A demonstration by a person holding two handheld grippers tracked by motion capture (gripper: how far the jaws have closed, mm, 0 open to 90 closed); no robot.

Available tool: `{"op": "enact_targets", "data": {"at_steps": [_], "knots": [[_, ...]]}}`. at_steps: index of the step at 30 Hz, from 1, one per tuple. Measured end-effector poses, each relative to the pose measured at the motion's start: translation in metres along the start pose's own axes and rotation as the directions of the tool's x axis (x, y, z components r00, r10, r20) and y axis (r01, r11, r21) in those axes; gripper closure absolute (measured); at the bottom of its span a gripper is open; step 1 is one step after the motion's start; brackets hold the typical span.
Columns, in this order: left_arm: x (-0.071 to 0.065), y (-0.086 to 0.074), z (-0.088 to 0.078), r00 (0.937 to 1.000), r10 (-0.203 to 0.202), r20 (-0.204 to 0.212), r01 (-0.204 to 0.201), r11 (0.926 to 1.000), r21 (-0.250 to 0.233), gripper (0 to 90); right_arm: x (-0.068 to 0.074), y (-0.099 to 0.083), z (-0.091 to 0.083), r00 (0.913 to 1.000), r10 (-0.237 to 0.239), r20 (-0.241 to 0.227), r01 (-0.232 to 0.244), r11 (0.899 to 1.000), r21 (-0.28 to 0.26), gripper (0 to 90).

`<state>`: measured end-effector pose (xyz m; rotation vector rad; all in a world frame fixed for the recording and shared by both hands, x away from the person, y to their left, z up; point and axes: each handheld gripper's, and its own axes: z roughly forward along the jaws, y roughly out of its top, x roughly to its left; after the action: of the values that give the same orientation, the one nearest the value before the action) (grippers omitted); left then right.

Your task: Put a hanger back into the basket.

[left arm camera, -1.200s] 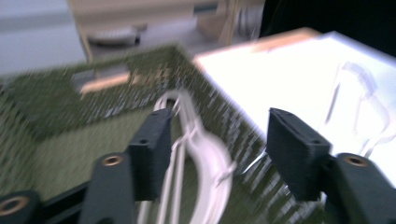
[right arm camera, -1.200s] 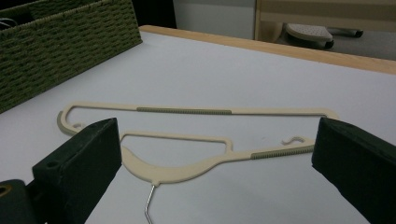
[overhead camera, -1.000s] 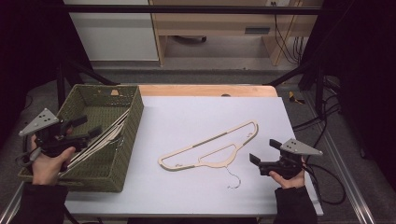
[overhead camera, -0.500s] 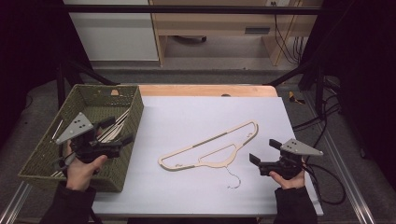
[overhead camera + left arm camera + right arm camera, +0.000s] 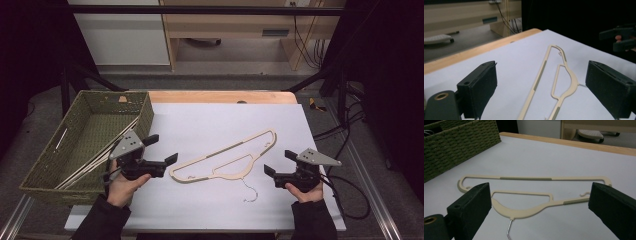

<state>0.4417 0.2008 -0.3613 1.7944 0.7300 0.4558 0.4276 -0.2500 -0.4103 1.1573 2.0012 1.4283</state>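
1. Hanger [image 5: 226, 158], cream plastic with a wire hook [image 5: 248, 191], lies flat on the white table [image 5: 200, 120], mid-table, long bar angled from near-left to far-right, hook pointing toward me.
2. My left claw [image 5: 162, 150] sits just left of the hanger's near-left end, jaws wide apart, holding nothing. In the left gripper view the hanger [image 5: 554, 77] runs between the two jaws, not touched yet.
3. My right claw [image 5: 280, 166] rests on the near-right side, jaws also spread, nothing in them. Right gripper view has the hanger [image 5: 529, 192] lying across in front, hook [image 5: 509, 230] nearest.
4. Step, as I judge it: approach for a pick, hanger probably bound for the basket [image 5: 65, 160] on the left, which already holds a few hangers [image 5: 100, 155] leaning along its right wall.
5. Next move calls for: lower the left claw over the near-left corner, close on the thin bar, lift clear of the table. The bar is flat and thin, so the jaws must get low or they'll slip off.
6. Around: wood table edge [image 5: 225, 96] at the far side, cables [image 5: 350, 200] trailing near right, dark frame rails.
7. In the way: nothing between left claw and hanger. The basket's right wall stands high, so the hanger has to clear the rim; the wire hook could snag on the weave or the hangers inside.
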Motion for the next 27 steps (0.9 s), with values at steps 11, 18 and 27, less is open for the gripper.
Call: {"op": "enact_targets", "data": {"at_steps": [11, 18, 27], "knots": [[-0.006, -0.027, 0.027, 0.9996, -0.020, 0.019, 0.018, 0.9955, 0.093, 10.1, 0.012, -0.002, 0.011, 0.9999, 0.002, 0.010, -0.002, 0.999, 0.042, 12.6], [-0.005, -0.036, 0.031, 0.9996, -0.021, 0.019, 0.019, 0.9921, 0.124, 9.9, 0.023, -0.011, 0.030, 0.9999, 0.015, 0.006, -0.016, 0.993, 0.114, 21.8], [-0.005, -0.040, 0.027, 0.9998, -0.018, 0.011, 0.017, 0.9926, 0.121, 10.0, 0.042, -0.032, 0.059, 0.9997, -0.021, 0.014, 0.017, 0.968, 0.249, 42.1]]}}
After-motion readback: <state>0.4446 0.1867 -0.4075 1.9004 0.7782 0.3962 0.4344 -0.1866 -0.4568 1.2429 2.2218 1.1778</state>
